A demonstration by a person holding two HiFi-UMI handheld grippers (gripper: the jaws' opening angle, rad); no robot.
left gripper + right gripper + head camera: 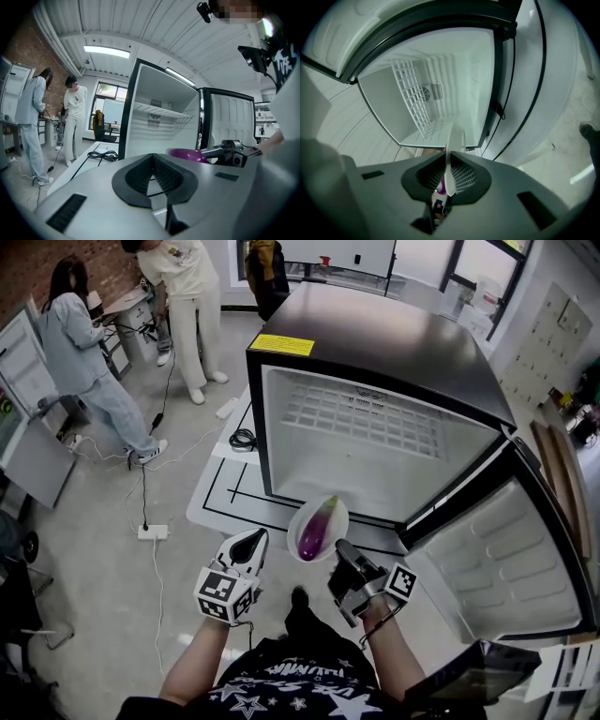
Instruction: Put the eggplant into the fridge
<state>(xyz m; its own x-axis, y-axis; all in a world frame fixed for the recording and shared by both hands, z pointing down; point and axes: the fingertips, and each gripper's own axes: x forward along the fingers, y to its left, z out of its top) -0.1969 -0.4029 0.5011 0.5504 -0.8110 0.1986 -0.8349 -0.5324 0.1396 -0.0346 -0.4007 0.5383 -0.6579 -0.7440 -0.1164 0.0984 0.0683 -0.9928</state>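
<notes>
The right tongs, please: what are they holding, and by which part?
The right tongs grip the white plate by its rim, with the eggplant on it.

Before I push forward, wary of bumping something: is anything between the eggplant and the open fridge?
Nothing visible. The purple eggplant lies on a round white plate held by the right gripper, in front of the open white compartment of the black fridge; its door is swung aside to the right.
</notes>
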